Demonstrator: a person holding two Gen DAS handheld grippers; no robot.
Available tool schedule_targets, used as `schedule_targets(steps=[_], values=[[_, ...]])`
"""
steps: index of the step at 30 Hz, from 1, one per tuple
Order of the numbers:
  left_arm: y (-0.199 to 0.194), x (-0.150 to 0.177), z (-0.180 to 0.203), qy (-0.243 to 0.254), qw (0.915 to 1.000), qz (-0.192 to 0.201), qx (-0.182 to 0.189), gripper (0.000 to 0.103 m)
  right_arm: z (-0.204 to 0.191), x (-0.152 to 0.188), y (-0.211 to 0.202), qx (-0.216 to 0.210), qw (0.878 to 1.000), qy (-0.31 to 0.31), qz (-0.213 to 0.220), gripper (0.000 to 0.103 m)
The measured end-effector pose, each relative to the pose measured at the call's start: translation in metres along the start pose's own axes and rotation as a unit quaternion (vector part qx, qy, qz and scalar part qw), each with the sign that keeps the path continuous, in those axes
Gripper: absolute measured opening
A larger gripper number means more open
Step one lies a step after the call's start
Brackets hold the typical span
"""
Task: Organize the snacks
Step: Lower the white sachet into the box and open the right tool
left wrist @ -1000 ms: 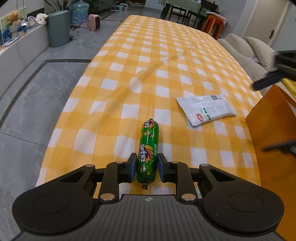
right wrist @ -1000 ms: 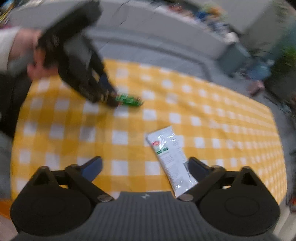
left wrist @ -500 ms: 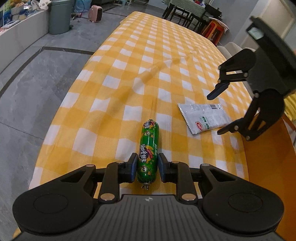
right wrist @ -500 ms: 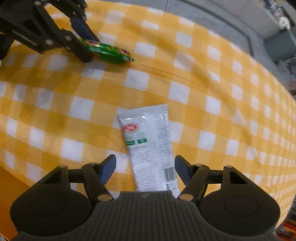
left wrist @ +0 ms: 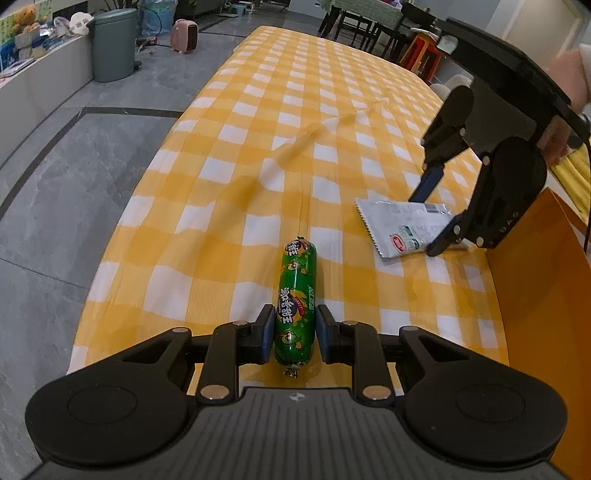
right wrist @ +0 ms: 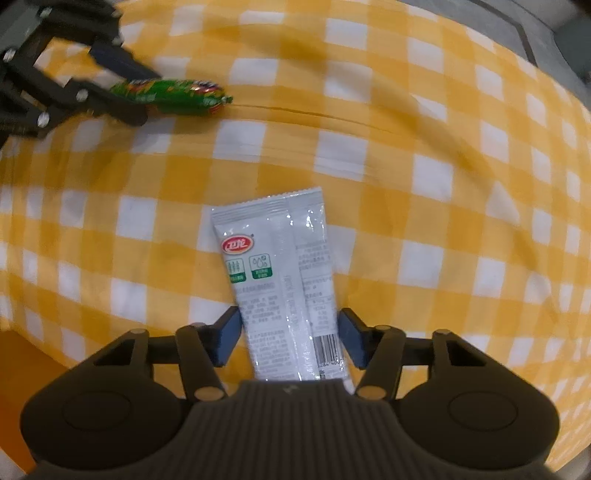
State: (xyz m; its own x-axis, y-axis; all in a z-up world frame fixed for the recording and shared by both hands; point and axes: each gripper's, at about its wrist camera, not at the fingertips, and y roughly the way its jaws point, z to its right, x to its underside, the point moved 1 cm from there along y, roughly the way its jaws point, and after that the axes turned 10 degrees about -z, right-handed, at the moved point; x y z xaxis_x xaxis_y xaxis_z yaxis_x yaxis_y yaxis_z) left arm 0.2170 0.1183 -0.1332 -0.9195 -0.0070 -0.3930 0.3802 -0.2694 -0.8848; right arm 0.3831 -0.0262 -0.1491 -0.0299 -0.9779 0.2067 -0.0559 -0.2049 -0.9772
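Note:
A green sausage snack (left wrist: pixel 297 280) lies on the yellow checked tablecloth (left wrist: pixel 295 129) near its front edge. My left gripper (left wrist: pixel 294 332) is shut on the sausage's near end, also seen from the right wrist view as the left gripper (right wrist: pixel 129 90) on the sausage (right wrist: pixel 173 94). A white snack packet (right wrist: pixel 277 258) lies flat to the right. My right gripper (right wrist: pixel 290 336) points down over it, jaws closing, with the packet's barcode end between the pads and slim gaps still showing. From the left wrist view the right gripper (left wrist: pixel 424 223) straddles the packet (left wrist: pixel 399 225).
An orange box (left wrist: pixel 535 295) stands at the table's right front corner, close to the right gripper. The table's left edge drops to a grey floor. A grey bin (left wrist: pixel 112 44) and a pink heater (left wrist: pixel 184 31) stand far left; chairs (left wrist: pixel 354 18) at the back.
The right gripper has swung in and come down over the white packet, its jaws narrowing around it. The left gripper has kept still on the sausage.

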Motion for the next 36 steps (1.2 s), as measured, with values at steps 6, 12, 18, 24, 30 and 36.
schedule_targets(steps=[6, 12, 18, 24, 30, 36], values=[[-0.001, 0.000, 0.002, 0.002, 1.0000, 0.000, -0.005, 0.025, -0.011, -0.001, -0.001, 0.022, 1.000, 0.009, -0.020, 0.050], [-0.002, 0.000, 0.003, -0.010, 0.9996, 0.004, -0.025, 0.025, -0.038, -0.012, -0.013, 0.066, 0.997, 0.010, -0.023, 0.049], [-0.010, 0.001, -0.003, -0.042, 0.9991, 0.006, -0.002, 0.025, -0.059, -0.001, -0.059, 0.096, 0.994, 0.050, 0.023, 0.049], [-0.032, 0.001, 0.002, -0.051, 0.9979, 0.034, 0.022, 0.024, -0.093, 0.026, -0.114, 0.136, 0.985, 0.072, 0.073, 0.049], [-0.062, 0.003, 0.023, -0.038, 0.9951, 0.067, 0.062, 0.024, -0.109, 0.083, -0.166, 0.141, 0.971, 0.157, 0.116, 0.049], [-0.093, 0.008, 0.046, -0.015, 0.9916, 0.094, 0.088, 0.024, -0.141, 0.152, -0.184, 0.146, 0.933, 0.295, 0.145, 0.049]])
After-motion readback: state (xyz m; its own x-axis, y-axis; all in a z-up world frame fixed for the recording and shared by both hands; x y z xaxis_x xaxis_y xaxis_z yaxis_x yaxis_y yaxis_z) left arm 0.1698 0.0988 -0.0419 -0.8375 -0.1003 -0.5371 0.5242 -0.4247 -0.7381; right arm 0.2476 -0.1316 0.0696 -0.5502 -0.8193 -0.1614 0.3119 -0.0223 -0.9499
